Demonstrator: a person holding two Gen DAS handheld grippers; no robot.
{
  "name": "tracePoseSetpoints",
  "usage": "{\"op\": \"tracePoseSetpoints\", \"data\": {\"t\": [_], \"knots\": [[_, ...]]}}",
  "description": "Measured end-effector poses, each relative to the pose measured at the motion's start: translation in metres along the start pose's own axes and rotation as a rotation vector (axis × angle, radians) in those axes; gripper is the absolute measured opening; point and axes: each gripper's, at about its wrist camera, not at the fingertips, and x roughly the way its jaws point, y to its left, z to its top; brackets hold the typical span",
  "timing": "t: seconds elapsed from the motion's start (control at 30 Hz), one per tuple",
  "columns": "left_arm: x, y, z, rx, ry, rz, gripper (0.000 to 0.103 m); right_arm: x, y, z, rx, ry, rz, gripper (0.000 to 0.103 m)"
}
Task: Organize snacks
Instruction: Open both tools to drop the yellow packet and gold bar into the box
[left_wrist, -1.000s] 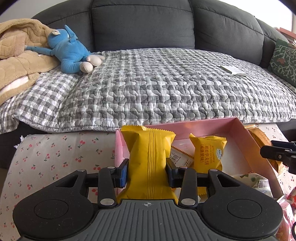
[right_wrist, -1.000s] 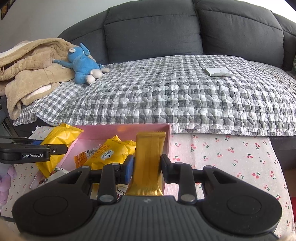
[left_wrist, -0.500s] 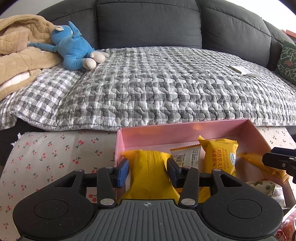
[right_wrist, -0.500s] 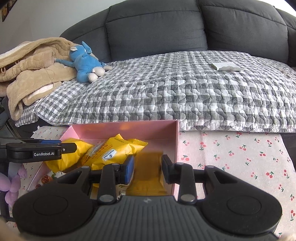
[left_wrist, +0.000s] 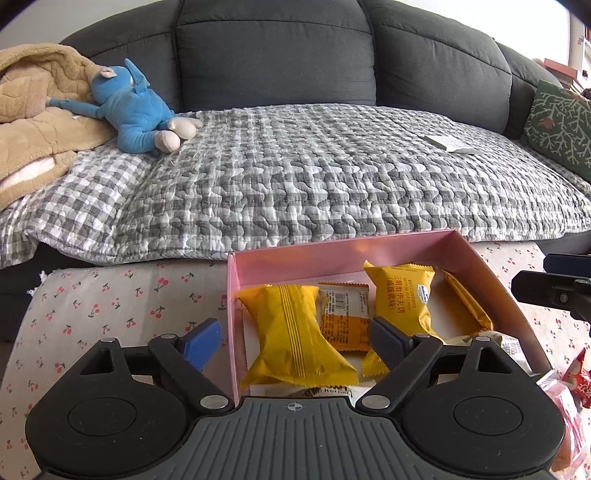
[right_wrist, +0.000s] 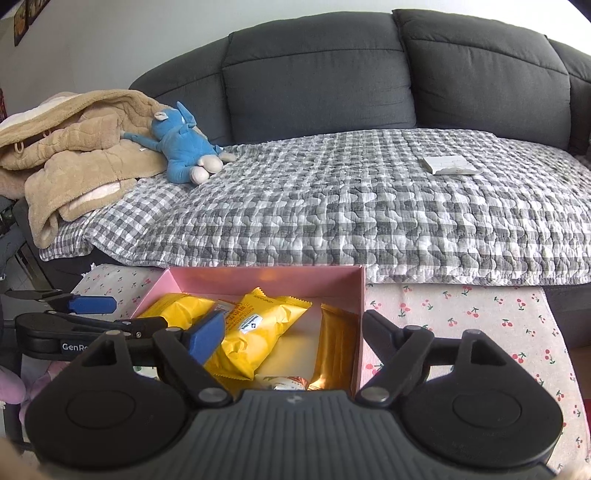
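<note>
A pink box (left_wrist: 332, 258) (right_wrist: 266, 280) stands on the cherry-print table in front of the sofa and holds several snack packets. My left gripper (left_wrist: 293, 343) hovers over the box's left end with its jaws opening. A plain yellow packet (left_wrist: 295, 332) lies flat in the box between the jaws, and neither pad touches it. My right gripper (right_wrist: 291, 332) is over the box's right end, its jaws also opening. A gold bar packet (right_wrist: 336, 347) lies free along the right wall. A labelled yellow packet (right_wrist: 258, 332) (left_wrist: 402, 299) rests in the middle. Each gripper shows at the edge of the other's view.
Behind the box is a dark grey sofa covered by a grey checked quilt (left_wrist: 314, 177). On it lie a blue plush toy (left_wrist: 136, 110), a beige blanket (right_wrist: 74, 147) and a flat white packet (right_wrist: 448, 164). Red wrappers (left_wrist: 580, 384) lie right of the box on the cherry-print cloth (right_wrist: 461, 325).
Both grippers carried their packets down into the pink box and opened. The plain yellow packet and the gold bar now lie in the box, free of the pads.
</note>
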Motion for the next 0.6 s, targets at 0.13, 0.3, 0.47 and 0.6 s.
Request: {"op": "tracePoseSetpoints", "data": {"t": [0.13, 0.3, 0.47, 0.6], "knots": [[-0.019, 0.003, -0.01, -0.003, 0.0, -0.019, 0.094, -0.016, 0.008, -0.003, -0.018, -0.006, -0.001, 0.093], [-0.041, 0.006, -0.023, -0.022, 0.006, -0.041, 0.097, -0.033, 0.019, -0.011, -0.037, 0.006, -0.019, 0.098], [-0.062, 0.007, -0.041, -0.034, 0.005, -0.061, 0.1, -0.049, 0.025, -0.022, -0.061, 0.012, -0.033, 0.101], [-0.075, 0.006, -0.057, -0.015, 0.008, -0.062, 0.1, -0.059, 0.029, -0.032, -0.066, 0.017, -0.04, 0.102]]}}
